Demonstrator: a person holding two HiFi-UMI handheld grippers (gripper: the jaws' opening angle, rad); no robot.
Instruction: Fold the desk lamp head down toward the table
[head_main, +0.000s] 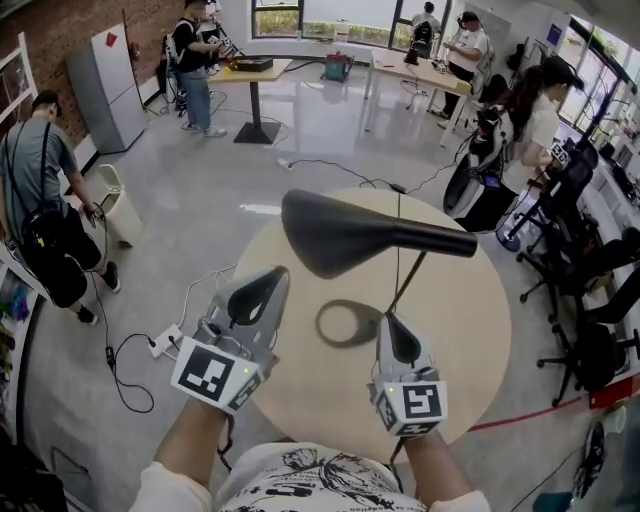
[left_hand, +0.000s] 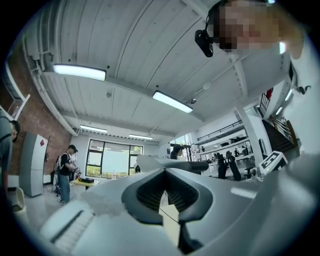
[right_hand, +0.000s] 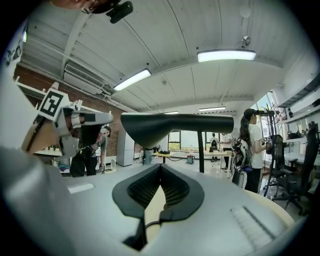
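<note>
Lamp head (head_main: 340, 238) clear above round table (head_main: 470, 320)

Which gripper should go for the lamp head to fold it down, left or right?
Left, probably. The left gripper sits closest to the lamp head, near its wide end. The right gripper is beside the stem, better for steadying. Both are shut and empty, so open first.

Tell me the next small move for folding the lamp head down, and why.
Probably lift the left gripper onto the wide end of the lamp head, ready to press it down. The head lies level above the table. Both that gripper and the right gripper are shut and empty, and the left sits nearest that end.
</note>
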